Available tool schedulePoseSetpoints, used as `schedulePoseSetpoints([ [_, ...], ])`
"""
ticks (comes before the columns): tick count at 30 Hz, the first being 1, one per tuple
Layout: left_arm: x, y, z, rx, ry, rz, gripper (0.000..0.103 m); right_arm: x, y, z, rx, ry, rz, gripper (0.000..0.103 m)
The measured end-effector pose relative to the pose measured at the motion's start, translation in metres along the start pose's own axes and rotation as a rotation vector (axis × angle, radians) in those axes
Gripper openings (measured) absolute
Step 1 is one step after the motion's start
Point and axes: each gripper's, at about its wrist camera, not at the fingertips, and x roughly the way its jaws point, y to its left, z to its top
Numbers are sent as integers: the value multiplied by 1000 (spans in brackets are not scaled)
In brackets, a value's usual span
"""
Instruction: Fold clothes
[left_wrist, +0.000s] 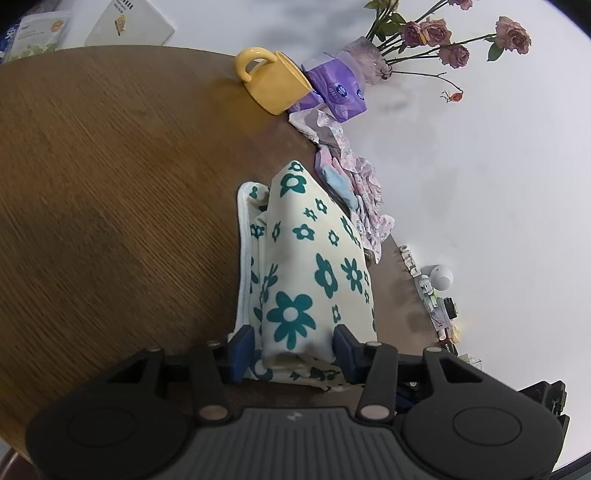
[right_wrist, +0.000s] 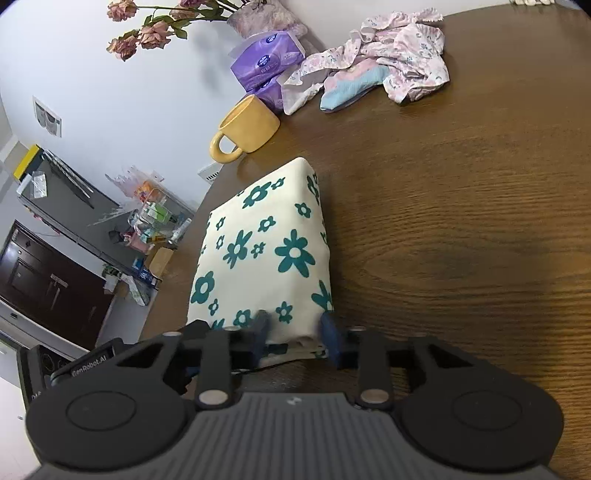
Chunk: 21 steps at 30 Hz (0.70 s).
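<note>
Cream cotton garment with teal flower print (left_wrist: 295, 266) is pinched by both the left gripper (left_wrist: 293, 349) and the right gripper (right_wrist: 293, 334), beside a device lettered "GenRobot.AI" (right_wrist: 88, 363).

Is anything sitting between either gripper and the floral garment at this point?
Nothing visible. The left gripper and the right gripper each already have the near edge of the floral garment between their fingers. The yellow mug and the pink clothes pile lie farther back on the table, apart from it.
</note>
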Motion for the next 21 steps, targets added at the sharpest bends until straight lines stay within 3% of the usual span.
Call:
schedulePoseSetpoints([
  [4, 1, -1, -2, 17, -4, -6, 26, 0, 4, -2, -30, -5, 2, 8],
  [7, 1, -2, -2, 27, -4, -11, 26, -1, 4, -1, -41, -1, 6, 6],
  [9, 0, -1, -1, 18, -5, -17, 35, -3, 1, 0, -34, -2, 6, 17],
  [11, -4, 0, -1, 7, -11, -8, 52, -8, -3, 0, -18, -21, -8, 28],
  [12, -7, 1, 0, 6, -19, -8, 53, -10, -4, 0, -12, -32, -16, 34],
  [16, -12, 3, 0, 2, -37, 0, 53, -9, -8, 2, 6, -42, -7, 34],
  [19, -17, 3, 0, 10, -60, 1, 47, -5, -5, 1, -4, -32, -8, 33],
  [21, -21, 3, -1, 23, -72, -3, 29, -3, -4, 0, -8, -26, 1, 22],
])
